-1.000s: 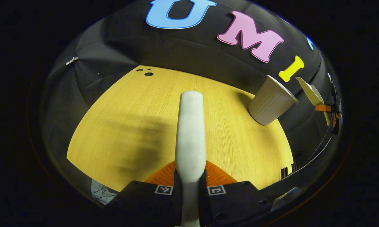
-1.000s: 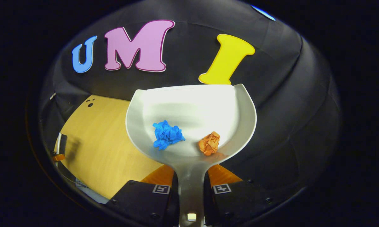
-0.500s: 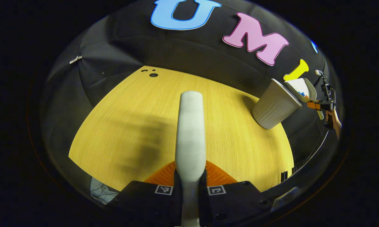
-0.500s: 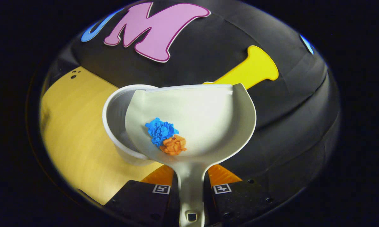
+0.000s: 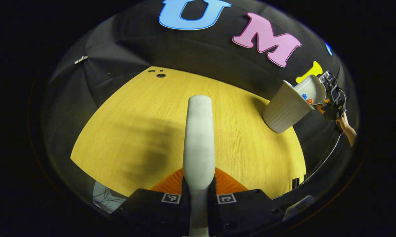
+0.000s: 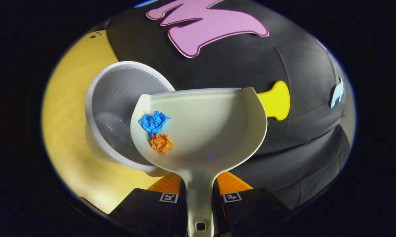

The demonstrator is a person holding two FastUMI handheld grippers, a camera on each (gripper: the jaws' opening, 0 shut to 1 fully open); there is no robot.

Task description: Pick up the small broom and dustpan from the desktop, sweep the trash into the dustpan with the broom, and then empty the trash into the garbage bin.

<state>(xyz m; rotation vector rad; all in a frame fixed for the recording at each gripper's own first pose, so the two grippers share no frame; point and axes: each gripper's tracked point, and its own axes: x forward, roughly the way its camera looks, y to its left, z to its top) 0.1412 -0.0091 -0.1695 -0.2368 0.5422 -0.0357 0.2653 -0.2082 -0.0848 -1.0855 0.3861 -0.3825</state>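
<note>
Blue and orange paper (image 6: 154, 121) lies in the dustpan (image 6: 214, 131) clamped by my right gripper (image 6: 199, 194), tilted over the bin (image 6: 118, 98) (probably touching its rim). My left gripper (image 5: 198, 194) grips the broom handle (image 5: 199, 138).

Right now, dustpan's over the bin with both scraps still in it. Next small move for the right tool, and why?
Probably tip the dustpan a little further toward the bin. The blue scrap and orange scrap sit near the pan's side edge, which overhangs the bin's open mouth, so a bit more tilt should slide them in. The right tool grips the handle.
</note>
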